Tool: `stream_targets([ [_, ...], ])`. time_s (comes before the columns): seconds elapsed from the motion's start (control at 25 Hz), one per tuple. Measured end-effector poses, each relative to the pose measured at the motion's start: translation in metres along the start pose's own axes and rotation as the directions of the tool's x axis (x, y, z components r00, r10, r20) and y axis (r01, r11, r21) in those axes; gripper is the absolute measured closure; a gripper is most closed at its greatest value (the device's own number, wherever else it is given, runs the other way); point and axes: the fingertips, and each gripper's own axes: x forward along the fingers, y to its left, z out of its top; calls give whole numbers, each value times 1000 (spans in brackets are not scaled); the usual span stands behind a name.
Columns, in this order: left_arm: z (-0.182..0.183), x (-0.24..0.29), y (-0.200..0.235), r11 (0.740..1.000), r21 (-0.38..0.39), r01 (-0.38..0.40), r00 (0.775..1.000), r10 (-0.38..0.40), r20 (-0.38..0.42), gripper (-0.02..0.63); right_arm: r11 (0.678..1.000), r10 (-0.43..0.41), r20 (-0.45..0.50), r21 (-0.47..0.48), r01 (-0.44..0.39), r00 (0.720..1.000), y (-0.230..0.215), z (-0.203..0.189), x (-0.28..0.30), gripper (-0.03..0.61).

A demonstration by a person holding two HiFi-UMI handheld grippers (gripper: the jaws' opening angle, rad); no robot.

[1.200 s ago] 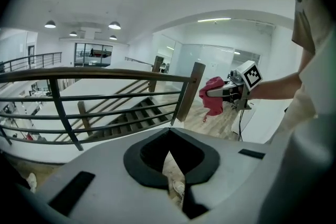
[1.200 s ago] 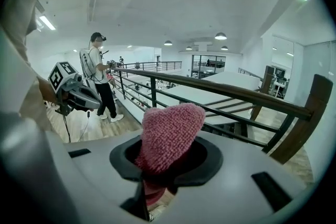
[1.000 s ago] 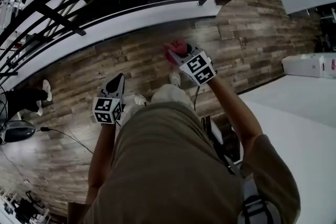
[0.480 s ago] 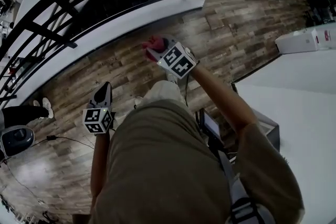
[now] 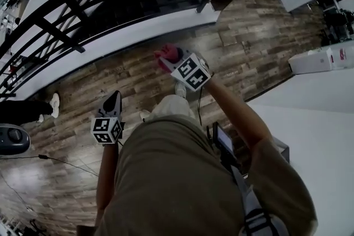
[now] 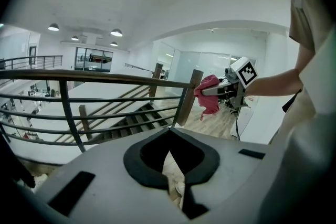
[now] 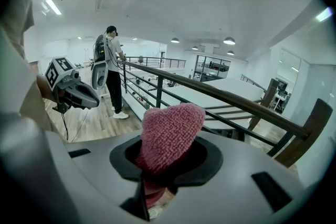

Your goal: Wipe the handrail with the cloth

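Just cloth (image 7: 170, 131) in R tool (image 5: 171, 62)

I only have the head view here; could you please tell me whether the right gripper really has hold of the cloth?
Observer: Yes. In the right gripper view, the right gripper is shut on the pink cloth, which sticks up past its jaws.
Operator: Thank you. And is the left gripper carrying anything?
Observer: No. In the left gripper view, the left gripper has its jaws together with nothing between them.
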Motion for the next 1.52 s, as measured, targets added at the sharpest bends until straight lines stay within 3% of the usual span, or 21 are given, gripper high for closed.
stream_targets([
  [0.24, -9, 6, -2, 1000, 11, 9, 1000, -9, -17, 598, 999, 35, 86, 16, -36, 996, 30, 3, -9, 479],
  [0.4, -11, 8, -8, 1000, 15, -6, 1000, 6, -27, 598, 996, 78, 106, -41, -75, 991, 51, -7, -20, 479],
  [0.56, -5, 18, -20, 998, -35, -46, 999, 45, -28, 598, 988, 137, 90, -90, -129, 987, 54, -28, -40, 479],
  [0.68, 6, 37, -45, 997, -63, -54, 998, 52, -28, 598, 985, 146, 77, -102, -138, 986, 31, -46, -57, 479],
  [1.0, 21, 95, -111, 999, -30, -30, 998, 28, -61, 598, 990, 142, 105, -6, -142, 984, -37, -80, -86, 479],
  [1.2, 23, 114, -121, 996, -44, -73, 996, 71, -60, 598, 987, 151, 128, 32, -156, 980, -70, -94, -90, 479],
  [1.52, 22, 142, -143, 986, -96, -135, 990, 131, -48, 598, 984, 174, 140, 9, -177, 975, -112, -110, -99, 479],
])
